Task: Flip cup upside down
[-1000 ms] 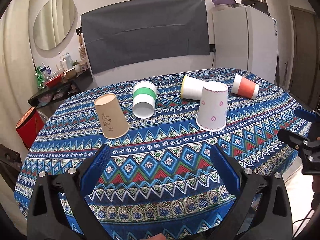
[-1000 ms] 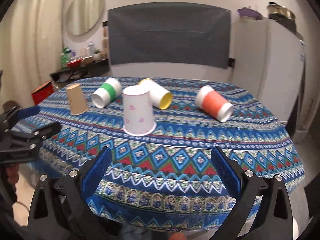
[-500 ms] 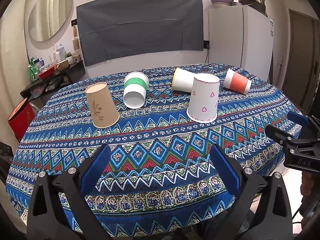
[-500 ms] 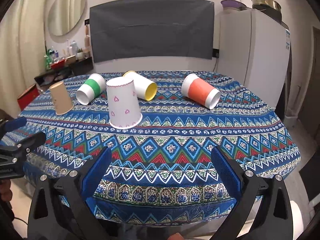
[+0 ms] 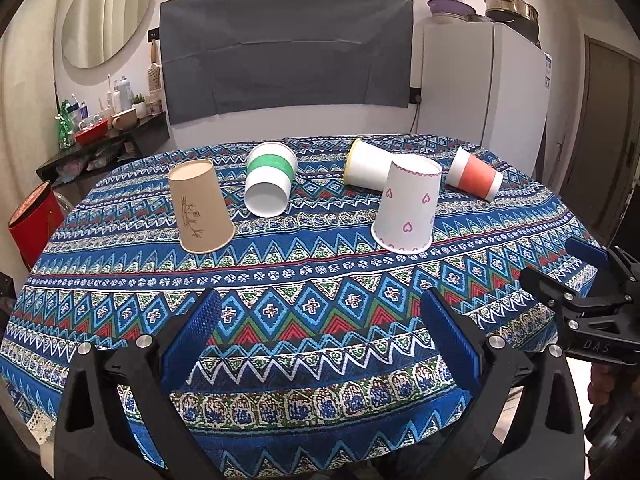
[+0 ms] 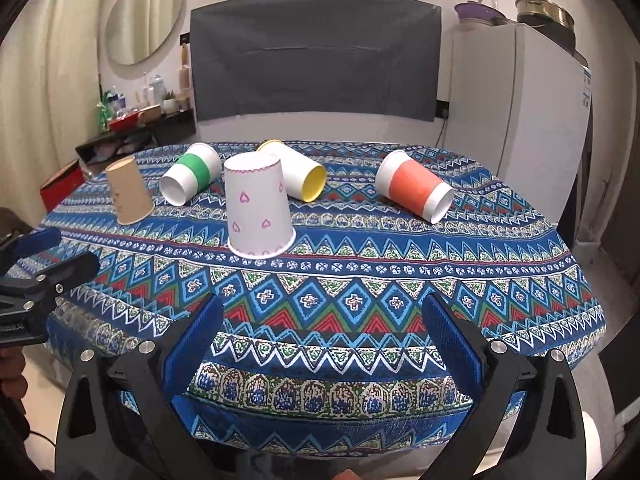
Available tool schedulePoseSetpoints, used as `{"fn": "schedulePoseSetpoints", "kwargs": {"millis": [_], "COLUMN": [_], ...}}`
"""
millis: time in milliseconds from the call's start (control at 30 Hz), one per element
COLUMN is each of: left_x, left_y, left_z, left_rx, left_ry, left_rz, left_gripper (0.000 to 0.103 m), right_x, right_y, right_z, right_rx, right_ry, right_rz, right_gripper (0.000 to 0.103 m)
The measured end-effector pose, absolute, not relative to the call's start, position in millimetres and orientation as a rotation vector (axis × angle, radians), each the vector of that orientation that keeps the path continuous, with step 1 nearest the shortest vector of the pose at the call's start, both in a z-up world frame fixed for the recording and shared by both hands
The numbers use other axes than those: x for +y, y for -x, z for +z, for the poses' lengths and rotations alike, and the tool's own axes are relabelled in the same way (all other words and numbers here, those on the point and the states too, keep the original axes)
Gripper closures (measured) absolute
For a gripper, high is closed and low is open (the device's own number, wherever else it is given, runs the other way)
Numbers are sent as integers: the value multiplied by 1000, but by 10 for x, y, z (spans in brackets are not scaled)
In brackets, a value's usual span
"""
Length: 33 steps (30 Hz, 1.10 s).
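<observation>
Several paper cups are on a table with a blue patterned cloth (image 5: 320, 280). A brown cup (image 5: 200, 208) (image 6: 130, 190) and a white cup with pink hearts (image 5: 408, 204) (image 6: 258, 208) stand upside down. A green-banded cup (image 5: 270, 184) (image 6: 190, 178), a yellow-rimmed cup (image 5: 366, 170) (image 6: 300, 176) and an orange cup (image 5: 474, 174) (image 6: 416, 186) lie on their sides. My left gripper (image 5: 320, 332) is open and empty at the table's near edge. My right gripper (image 6: 320, 332) is open and empty too, also near the front edge.
A white fridge (image 5: 480, 88) stands behind the table at the right. A dark shelf with bottles and bowls (image 5: 104, 132) and a red bin (image 5: 32, 220) are at the left. A grey cloth (image 5: 284, 64) hangs on the back wall.
Both grippers have pulled back from the table and risen a little; the cups look farther away. The cups have not moved.
</observation>
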State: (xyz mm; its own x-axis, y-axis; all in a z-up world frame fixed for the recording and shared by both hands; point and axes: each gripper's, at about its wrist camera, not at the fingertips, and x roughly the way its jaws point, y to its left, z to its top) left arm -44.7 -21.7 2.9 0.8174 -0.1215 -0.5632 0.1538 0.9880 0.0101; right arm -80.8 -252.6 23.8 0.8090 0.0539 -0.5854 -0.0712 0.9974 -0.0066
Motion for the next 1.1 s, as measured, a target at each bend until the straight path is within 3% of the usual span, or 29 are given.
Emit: {"fn": "schedulePoseSetpoints", "kwargs": {"millis": [1100], "left_x": [-294], "left_y": [418], "left_z": [-16], "left_rx": [596], "left_ry": [-138], "left_rz": [-158], "left_gripper": [6], "right_x": [-2378], "right_y": [643], "right_z": [125], "right_rx": [641], "right_ry": [91], "right_rz": [72], "right_gripper": [8]}}
